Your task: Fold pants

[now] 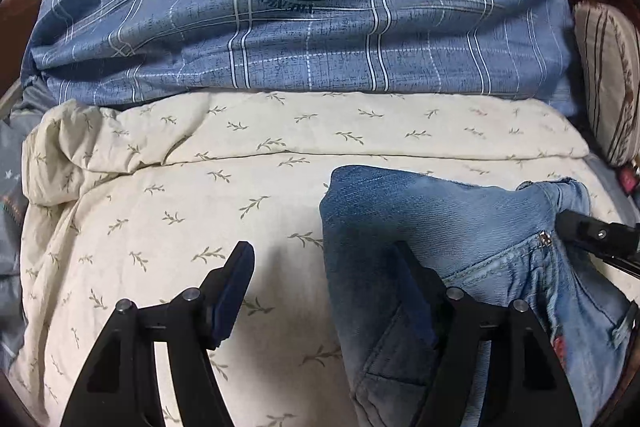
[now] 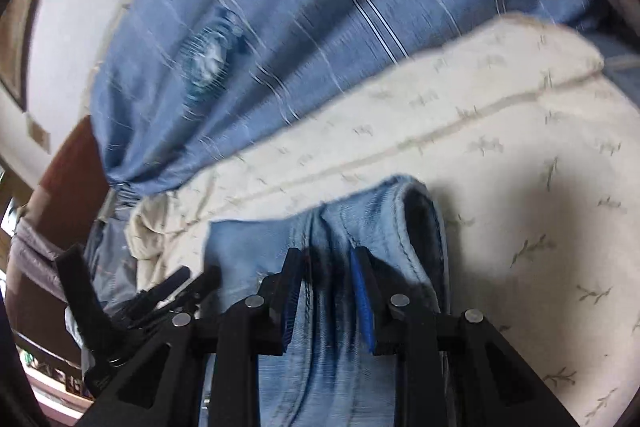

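Okay, left tool [image 1: 324,267]: jaws wide apart, clamped on nothing, its left finger over the cream leaf-print sheet [image 1: 168,211] and its right finger over the jeans' [image 1: 440,219] left edge; whether that pad touches denim I cannot tell. Jeans lie bunched on the bed, right of the sheet's middle, with the waistband and a pocket toward the near right. Behind them is a blue plaid duvet [image 1: 320,39] with a round crest. Striped pillow [image 1: 608,79] at far right. Right tool [image 2: 328,267]: jaws narrowly apart, a blurred ridge of denim [image 2: 328,227] gathered between the blue pads; pressing or not, I cannot tell.
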`<action>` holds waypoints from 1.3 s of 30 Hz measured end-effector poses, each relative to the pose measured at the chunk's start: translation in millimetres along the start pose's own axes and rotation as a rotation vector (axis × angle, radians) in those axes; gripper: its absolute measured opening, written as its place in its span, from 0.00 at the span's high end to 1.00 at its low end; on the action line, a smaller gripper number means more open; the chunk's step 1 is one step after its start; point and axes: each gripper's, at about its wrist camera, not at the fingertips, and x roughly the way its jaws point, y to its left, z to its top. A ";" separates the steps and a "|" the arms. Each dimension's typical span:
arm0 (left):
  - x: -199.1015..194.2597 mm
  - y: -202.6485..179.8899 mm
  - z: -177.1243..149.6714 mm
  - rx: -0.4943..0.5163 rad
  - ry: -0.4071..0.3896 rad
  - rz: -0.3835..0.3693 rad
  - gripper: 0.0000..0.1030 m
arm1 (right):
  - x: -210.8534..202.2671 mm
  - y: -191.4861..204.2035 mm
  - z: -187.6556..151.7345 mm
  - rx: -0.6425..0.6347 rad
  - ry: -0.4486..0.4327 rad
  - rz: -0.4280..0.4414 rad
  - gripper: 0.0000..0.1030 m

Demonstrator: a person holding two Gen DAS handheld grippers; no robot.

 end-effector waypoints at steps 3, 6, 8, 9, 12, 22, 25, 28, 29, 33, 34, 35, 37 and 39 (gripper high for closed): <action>2.4 -9.5 -4.4 0.067 -0.016 0.063 0.26 | 2.5 -1.3 -1.9 -0.011 0.005 -0.002 0.72; -3.3 -14.8 -7.7 0.088 -0.034 0.094 0.26 | -1.4 -4.3 -5.5 0.011 0.010 0.030 0.72; -13.7 -19.4 -12.1 0.102 -0.054 0.107 0.27 | -10.4 -1.4 -11.2 0.009 0.005 0.041 0.72; -18.7 -22.8 -15.1 0.114 -0.064 0.118 0.27 | -15.1 2.1 -14.5 -0.004 0.001 0.039 0.72; -36.8 -32.8 -25.4 0.147 -0.095 0.124 0.27 | -31.9 10.1 -29.7 -0.050 -0.011 0.028 0.72; -78.0 -45.0 -46.3 0.155 -0.134 0.088 0.26 | -72.9 21.0 -67.8 -0.111 -0.049 0.019 0.71; -82.1 -48.7 -51.2 0.150 -0.122 0.072 0.26 | -73.3 20.8 -75.9 -0.116 -0.043 -0.004 0.71; -83.0 -56.0 -56.8 0.168 -0.109 0.064 0.26 | -67.0 14.8 -77.4 -0.089 -0.017 -0.009 0.71; -83.1 -58.3 -59.1 0.173 -0.106 0.063 0.26 | -63.0 11.8 -77.3 -0.077 0.000 -0.011 0.71; -78.2 -65.6 -63.8 0.211 -0.105 0.091 0.26 | -54.9 -0.7 -75.1 -0.011 0.032 0.022 0.70; -78.2 -65.4 -63.7 0.211 -0.107 0.092 0.25 | -54.3 -2.3 -74.6 -0.005 0.037 0.028 0.70; -78.3 -64.6 -63.8 0.210 -0.109 0.093 0.24 | -53.5 -3.2 -74.4 -0.003 0.041 0.031 0.70; -76.9 -63.7 -63.5 0.210 -0.110 0.096 0.23 | -51.5 -4.7 -74.2 0.000 0.048 0.036 0.70; -75.8 -64.6 -63.7 0.216 -0.113 0.102 0.22 | -50.0 -5.2 -73.6 -0.001 0.055 0.041 0.70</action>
